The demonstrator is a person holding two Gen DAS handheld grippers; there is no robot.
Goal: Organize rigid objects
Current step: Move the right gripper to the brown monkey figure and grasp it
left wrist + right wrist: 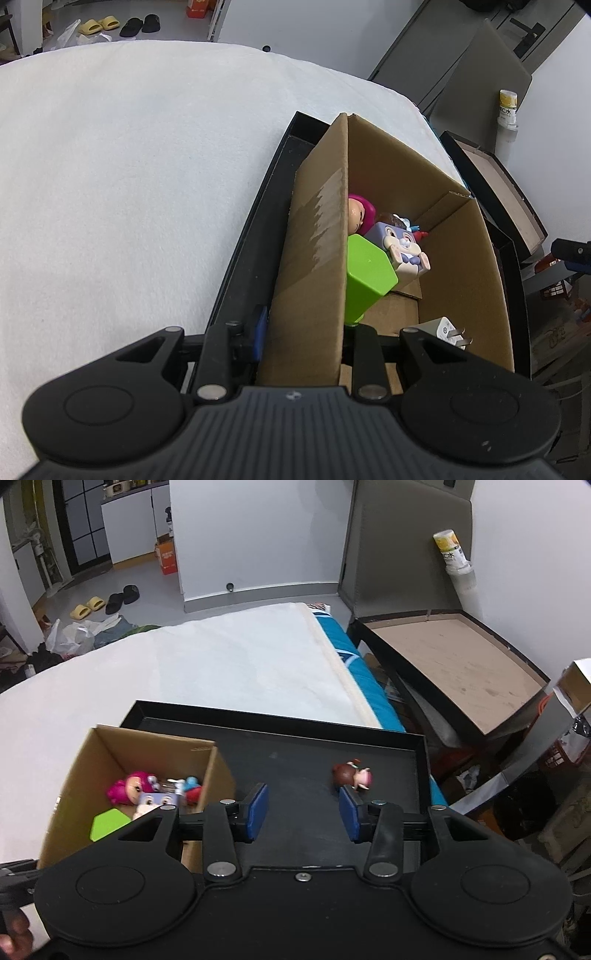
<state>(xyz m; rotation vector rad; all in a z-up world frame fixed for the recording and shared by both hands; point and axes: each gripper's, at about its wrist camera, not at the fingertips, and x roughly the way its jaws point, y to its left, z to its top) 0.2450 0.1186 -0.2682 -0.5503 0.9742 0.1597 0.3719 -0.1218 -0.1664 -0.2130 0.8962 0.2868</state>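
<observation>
A brown cardboard box (pixel 465 266) stands in a black tray (pixel 240 266). It holds a green block (pixel 365 277), a pink-haired doll head (pixel 360 216), a bunny figure (pixel 404 249) and a white plug (pixel 448 330). My left gripper (pixel 304 332) straddles the box's near wall, one finger on each side; its pads are mostly hidden. In the right wrist view the box (pixel 85 768) stands at the left of the tray (pixel 295 760). A brown-haired figure (pixel 351 775) lies on the tray floor just ahead of my right finger. My right gripper (pixel 303 808) is open and empty.
The tray sits on a white bed (pixel 221 664) near its right edge. An open black box with a brown floor (pixel 450 664) stands beside the bed. A can (pixel 452 550) stands at the wall. Shoes and bags lie on the floor (pixel 99 605).
</observation>
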